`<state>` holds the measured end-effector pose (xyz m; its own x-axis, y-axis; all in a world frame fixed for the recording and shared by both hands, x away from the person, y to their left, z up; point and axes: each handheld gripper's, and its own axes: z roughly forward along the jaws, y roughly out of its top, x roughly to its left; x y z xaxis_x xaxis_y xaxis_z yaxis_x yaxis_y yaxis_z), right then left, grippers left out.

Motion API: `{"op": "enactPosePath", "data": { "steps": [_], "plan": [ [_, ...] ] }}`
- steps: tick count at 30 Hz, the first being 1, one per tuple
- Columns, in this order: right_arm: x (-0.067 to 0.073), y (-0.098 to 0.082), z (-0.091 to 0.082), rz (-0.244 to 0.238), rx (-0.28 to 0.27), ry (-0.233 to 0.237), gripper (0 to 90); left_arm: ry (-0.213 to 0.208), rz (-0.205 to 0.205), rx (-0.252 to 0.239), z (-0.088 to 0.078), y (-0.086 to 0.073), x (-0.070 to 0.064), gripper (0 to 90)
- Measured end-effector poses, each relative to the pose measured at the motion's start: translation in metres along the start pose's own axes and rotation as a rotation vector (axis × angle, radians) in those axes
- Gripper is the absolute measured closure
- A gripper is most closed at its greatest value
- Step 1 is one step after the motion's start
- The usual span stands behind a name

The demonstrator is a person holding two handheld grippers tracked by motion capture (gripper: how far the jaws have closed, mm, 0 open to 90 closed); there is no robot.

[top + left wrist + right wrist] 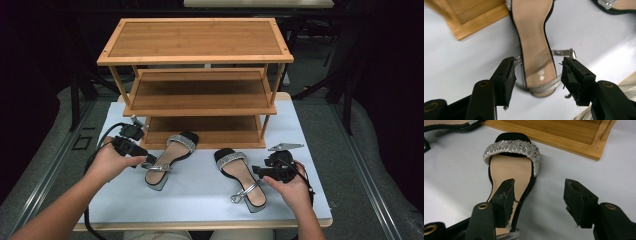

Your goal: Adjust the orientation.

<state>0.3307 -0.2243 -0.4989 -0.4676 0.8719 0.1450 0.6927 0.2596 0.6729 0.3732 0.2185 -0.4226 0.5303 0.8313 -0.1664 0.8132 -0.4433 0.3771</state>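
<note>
Bamboo rack (200,95) just behind both sandals (167,160)

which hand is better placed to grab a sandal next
Left, probably. The left gripper has its open fingers either side of the heel of the left black sandal with the silver strap. The right gripper sits off to the side of the other sandal.

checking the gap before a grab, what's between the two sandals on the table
Nothing: in the high view only bare white tabletop lies between the left sandal and the right sandal; they lie apart.
</note>
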Motion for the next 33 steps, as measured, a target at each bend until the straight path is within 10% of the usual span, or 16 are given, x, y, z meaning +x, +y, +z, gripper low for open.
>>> {"op": "enactPosePath", "data": {
  "steps": [7, 12, 25, 33],
  "plan": [
    [0.000, 0.000, -0.001, 0.002, -0.018, -0.010, 41.9, -0.009, 0.047, -0.020, -0.021, -0.044, 0.008, 47.5],
    [0.002, 0.000, 0.001, 0.002, -0.019, -0.007, 41.9, -0.019, 0.071, 0.020, -0.007, -0.059, 0.007, 51.0],
    [0.000, -0.001, 0.003, -0.001, -0.010, -0.003, 41.7, -0.001, 0.197, 0.078, 0.055, -0.065, -0.004, 56.4],
    [0.001, -0.001, 0.004, -0.004, -0.007, -0.003, 41.7, -0.007, 0.224, 0.078, 0.061, -0.059, -0.010, 56.2]
  ]
}}
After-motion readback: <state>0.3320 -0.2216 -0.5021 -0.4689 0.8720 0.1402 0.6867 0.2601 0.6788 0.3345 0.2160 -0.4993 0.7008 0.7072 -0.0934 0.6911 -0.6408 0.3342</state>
